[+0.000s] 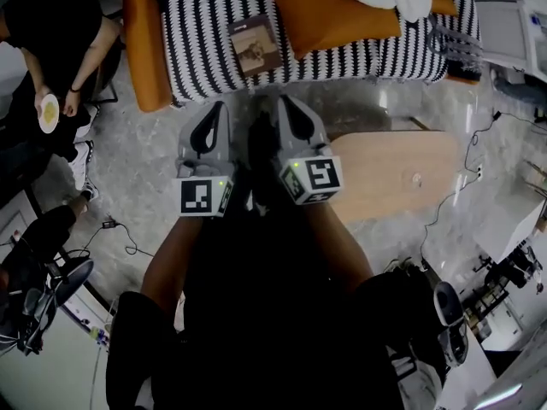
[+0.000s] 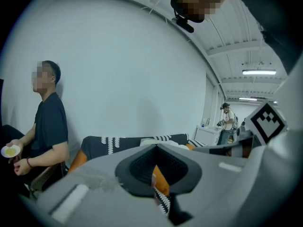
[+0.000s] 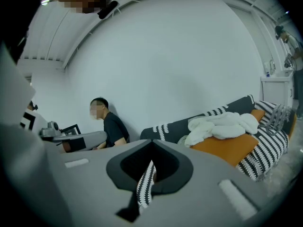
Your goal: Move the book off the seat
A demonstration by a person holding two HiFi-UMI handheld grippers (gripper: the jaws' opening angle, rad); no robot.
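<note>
I could read no words or numbers anywhere. The book [image 1: 255, 45] had a dark strip of print at the top of its cover, too small for me to make out. The left cube [image 1: 203, 196] and right cube [image 1: 312, 178] bore only square black-and-white code patterns

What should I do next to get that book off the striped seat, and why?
Probably reach the right gripper forward toward the book and open it on the way. The book lies flat on the striped seat, untouched; that gripper and the left gripper hang short of it, both shut and empty.
</note>
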